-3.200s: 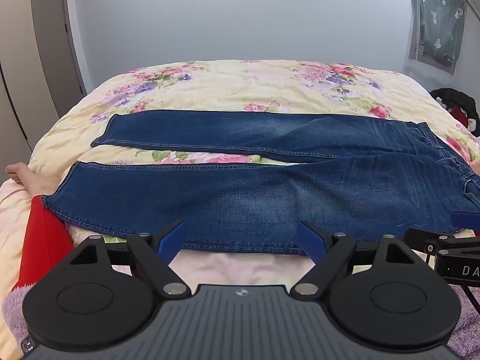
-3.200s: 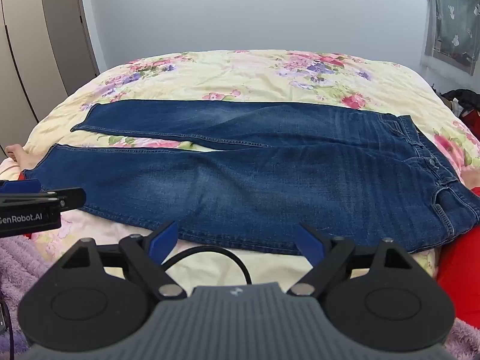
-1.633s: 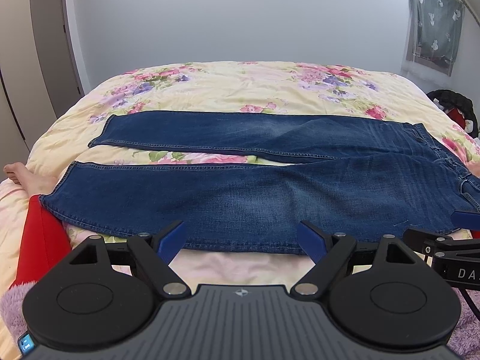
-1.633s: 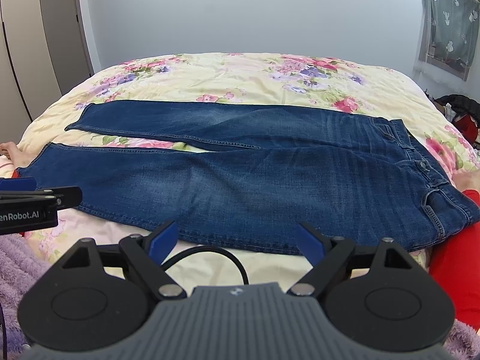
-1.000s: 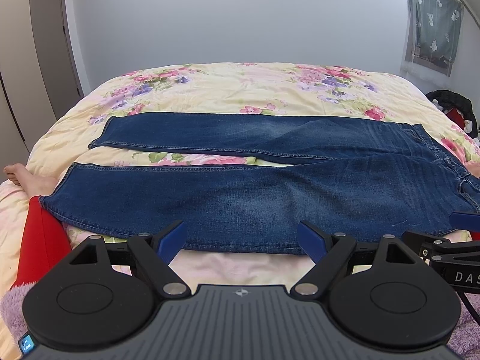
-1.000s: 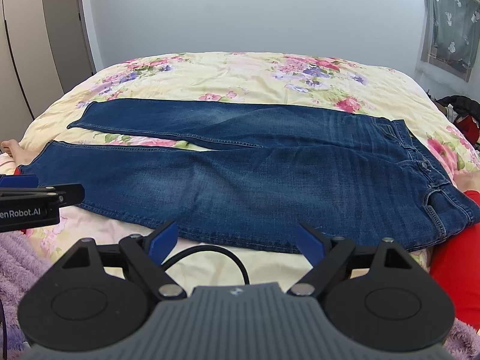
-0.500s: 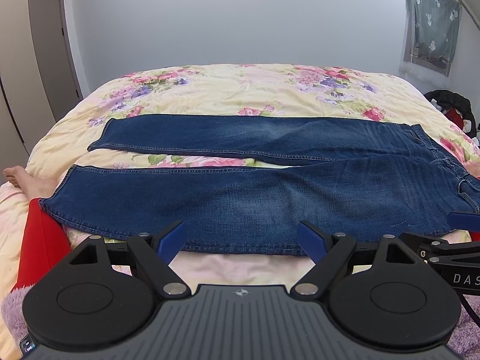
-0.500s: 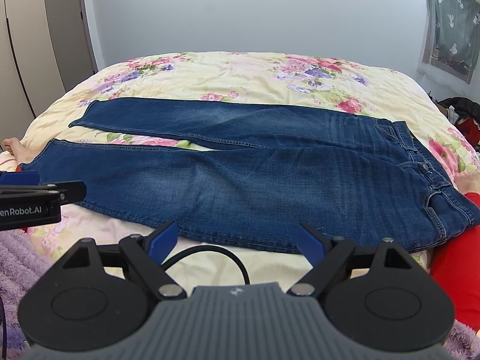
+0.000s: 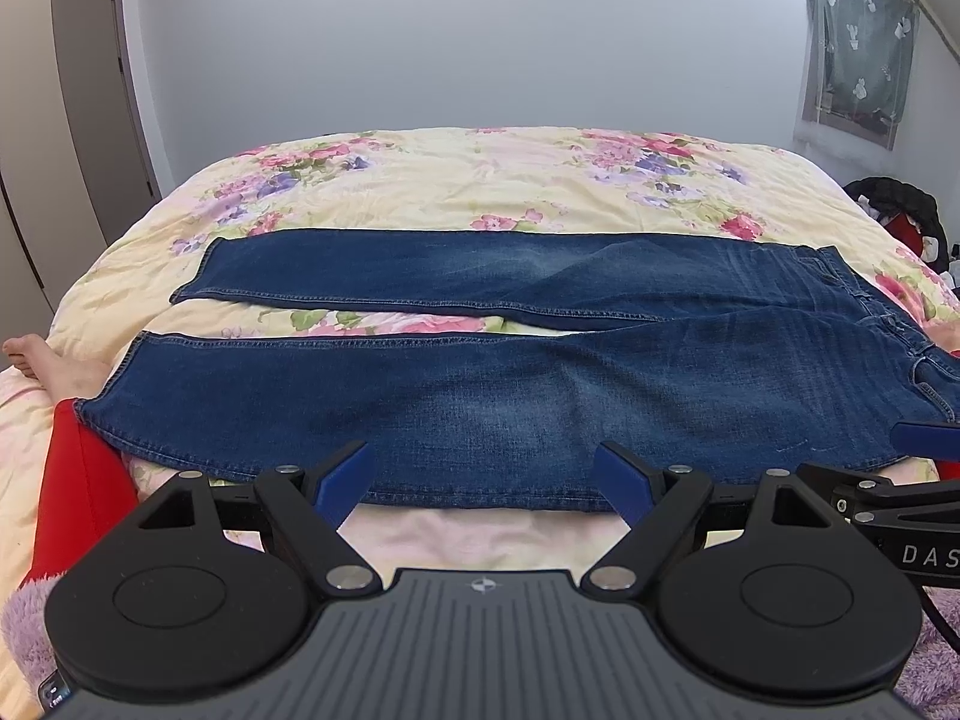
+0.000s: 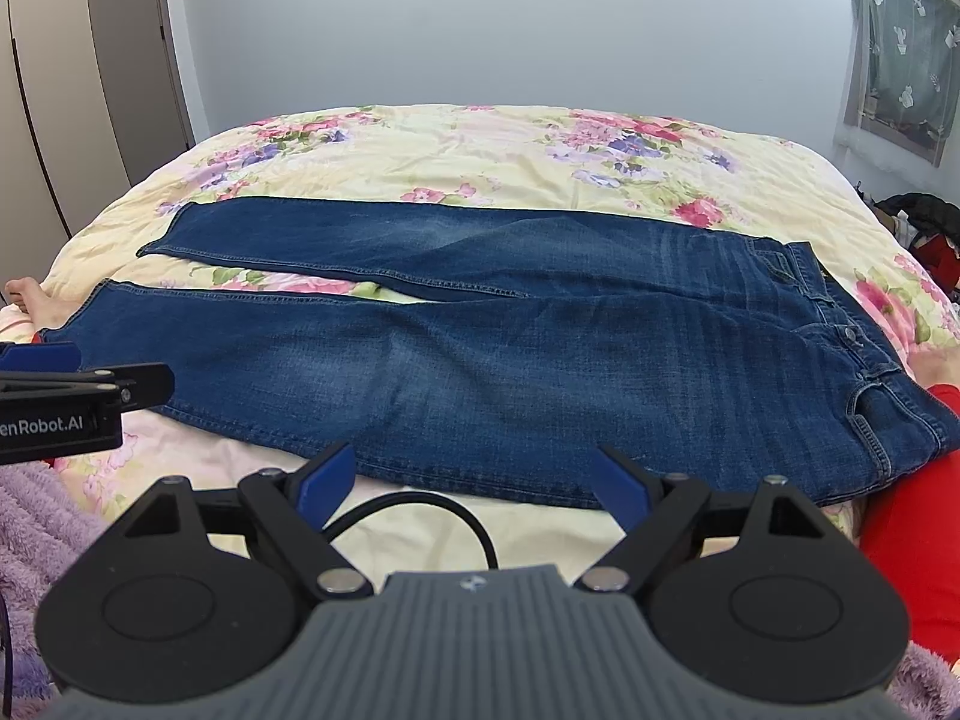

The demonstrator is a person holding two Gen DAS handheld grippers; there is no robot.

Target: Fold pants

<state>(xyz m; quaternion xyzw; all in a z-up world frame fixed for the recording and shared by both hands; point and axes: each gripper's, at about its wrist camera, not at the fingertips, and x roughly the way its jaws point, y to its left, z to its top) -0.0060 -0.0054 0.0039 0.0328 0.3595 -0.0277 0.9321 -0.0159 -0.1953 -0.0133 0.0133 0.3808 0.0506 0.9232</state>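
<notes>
A pair of dark blue jeans (image 9: pixel 480 396) lies flat across the floral bedspread, both legs spread apart and pointing left, waistband at the right; it also shows in the right wrist view (image 10: pixel 510 354). My left gripper (image 9: pixel 486 474) is open and empty, just short of the near leg's front edge. My right gripper (image 10: pixel 474 477) is open and empty, near the front edge of the seat and thigh. Each gripper's side shows in the other's view: the right one (image 9: pixel 900 480), the left one (image 10: pixel 66 390).
The floral bedspread (image 9: pixel 480 180) covers the bed up to a grey wall. A red cloth (image 9: pixel 84 492) sits at the left front and a red cloth (image 10: pixel 918 528) at the right. A bare foot (image 9: pixel 36 360) lies at the left edge. A black cable (image 10: pixel 420 510) loops near my right gripper.
Both views have drifted only slightly; the jeans lie as before and both grippers stay open and empty.
</notes>
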